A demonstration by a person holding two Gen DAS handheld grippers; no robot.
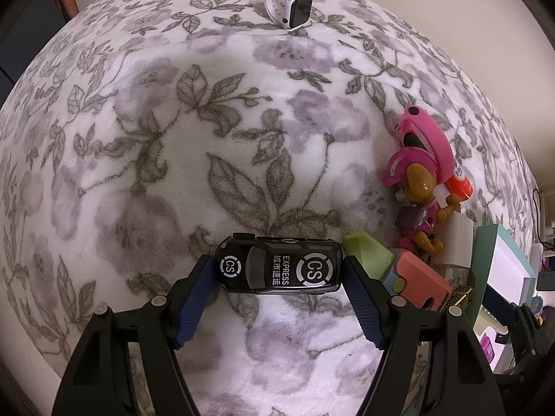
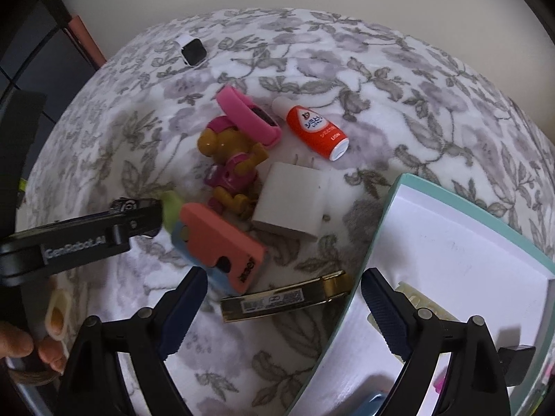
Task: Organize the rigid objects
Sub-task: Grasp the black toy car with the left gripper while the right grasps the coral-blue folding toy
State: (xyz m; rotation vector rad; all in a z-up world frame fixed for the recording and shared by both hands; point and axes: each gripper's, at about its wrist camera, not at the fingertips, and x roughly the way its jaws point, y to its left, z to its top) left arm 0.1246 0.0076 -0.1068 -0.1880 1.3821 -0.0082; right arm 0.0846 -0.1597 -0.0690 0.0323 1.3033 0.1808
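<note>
My left gripper (image 1: 279, 266) is shut on a black toy car (image 1: 277, 268) marked "CS EXPRESS", with the blue pads pressing on its two ends just above the floral blanket (image 1: 208, 138). In the right wrist view one of its fingers (image 2: 138, 222) shows at the left, with the car's end (image 2: 125, 204) peeking out behind it. My right gripper (image 2: 282, 277) stands open, pointing down. Its left finger is over the blanket and its right finger over the rim of a teal box (image 2: 392, 190). A gold and black bar (image 2: 284, 300) lies loose between the fingers, touching neither.
A pile lies ahead of the right gripper: a coral, blue and green block (image 2: 218, 242), white charger (image 2: 295, 201), toy dog (image 2: 232, 163), pink band (image 2: 249, 114) and orange bottle (image 2: 317, 130). A white smartwatch (image 2: 192, 50) sits far back. A person's hand (image 2: 17, 346) is lower left.
</note>
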